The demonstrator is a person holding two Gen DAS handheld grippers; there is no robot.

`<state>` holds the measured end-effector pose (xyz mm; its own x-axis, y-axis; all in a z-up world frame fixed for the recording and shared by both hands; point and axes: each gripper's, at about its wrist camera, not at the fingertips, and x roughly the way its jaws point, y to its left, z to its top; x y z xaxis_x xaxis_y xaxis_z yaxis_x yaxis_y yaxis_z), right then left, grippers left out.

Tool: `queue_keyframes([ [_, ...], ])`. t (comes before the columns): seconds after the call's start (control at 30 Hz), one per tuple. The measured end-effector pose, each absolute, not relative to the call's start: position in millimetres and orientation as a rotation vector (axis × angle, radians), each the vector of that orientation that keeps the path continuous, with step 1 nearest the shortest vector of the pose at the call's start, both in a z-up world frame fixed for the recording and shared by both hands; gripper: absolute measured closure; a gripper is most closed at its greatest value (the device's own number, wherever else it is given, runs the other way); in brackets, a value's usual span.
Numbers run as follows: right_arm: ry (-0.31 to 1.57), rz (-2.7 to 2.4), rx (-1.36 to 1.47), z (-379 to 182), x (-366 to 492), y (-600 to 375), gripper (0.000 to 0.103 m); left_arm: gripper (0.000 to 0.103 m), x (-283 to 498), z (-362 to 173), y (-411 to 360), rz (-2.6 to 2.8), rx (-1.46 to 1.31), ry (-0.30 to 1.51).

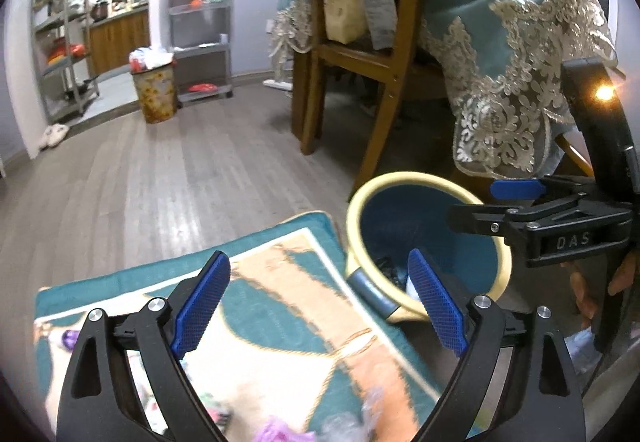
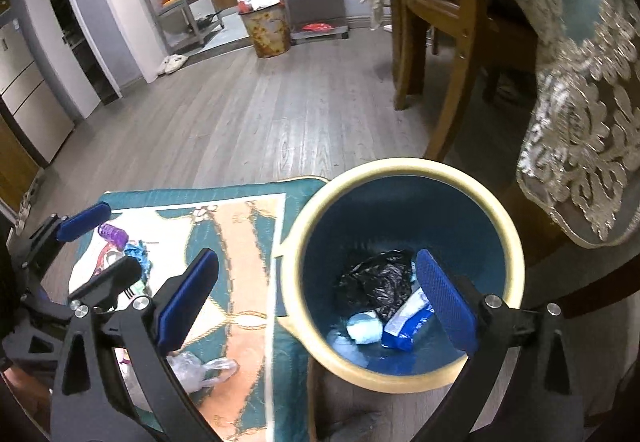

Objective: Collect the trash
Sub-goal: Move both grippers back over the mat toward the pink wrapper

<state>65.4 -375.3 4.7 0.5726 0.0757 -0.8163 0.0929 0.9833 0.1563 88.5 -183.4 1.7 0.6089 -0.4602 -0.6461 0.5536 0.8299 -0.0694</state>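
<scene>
Grey plank floor (image 2: 248,114); on it we see a teal-and-peach rug (image 2: 240,242), with a cream-rimmed blue bin (image 2: 404,374) just beside its edge; a wooden chair (image 1: 360,22) and a table under a lace-edged cloth (image 1: 520,54) stand behind the bin; two metal shelf racks and a flowered bin (image 1: 155,94) stand along the far wall.

Only the right wrist view looks into the blue bin; we count three pieces there: a black bag (image 2: 376,282), a pale wad (image 2: 365,326), a blue-and-white wrapper (image 2: 408,322). Still on the rug: a purple curler (image 2: 113,234), a clear bag (image 2: 196,370), and some scraps too blurred to count.

Left gripper (image 1: 316,306) is spread wide over the rug, holding nothing; right gripper (image 2: 320,302) is spread wide at the bin's mouth, holding nothing.
</scene>
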Motion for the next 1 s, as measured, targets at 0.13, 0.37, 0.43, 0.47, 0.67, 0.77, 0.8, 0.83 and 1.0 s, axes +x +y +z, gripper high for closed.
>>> queue_keyframes([
  [0.13, 0.967, 0.015, 0.157, 5.0, 71.4, -354.1, 0.006, 0.013, 84.5, 8.2, -156.5, -0.559, 0.144, 0.694],
  [0.37, 0.982, 0.061, 0.112, -0.6, 84.1, -314.0, 0.006, 0.013, 81.0, 15.7, -99.7, -0.473, 0.132, 0.688],
  [0.43, 0.987, 0.075, 0.099, -1.8, 86.5, -303.3, 0.006, 0.013, 80.7, 16.7, -83.5, -0.449, 0.125, 0.69],
  [0.47, 0.989, 0.083, 0.092, -2.7, 87.9, -298.5, 0.006, 0.013, 80.3, 17.0, -75.8, -0.438, 0.121, 0.692],
  [0.67, 0.998, 0.122, 0.057, -6.3, 95.3, -264.3, 0.006, 0.013, 77.3, 17.7, -29.5, -0.374, 0.1, 0.702],
  [0.77, 1.004, 0.138, 0.043, -9.6, 97.1, -253.3, 0.006, 0.013, 77.0, 18.3, -6.9, -0.337, 0.07, 0.702],
  [0.8, 1.01, 0.149, 0.037, -11.4, 97.2, -248.7, 0.006, 0.013, 77.2, 18.0, -0.9, -0.327, 0.063, 0.704],
  [0.83, 1.015, 0.16, 0.033, -13.3, 96.8, -245.6, 0.006, 0.013, 77.7, 17.2, 5.7, -0.312, 0.06, 0.711],
  [1.0, 1.059, 0.232, 0.029, -25.7, 85.6, -233.5, 0.006, 0.013, 79.2, 12.3, 25.4, -0.26, 0.061, 0.731],
])
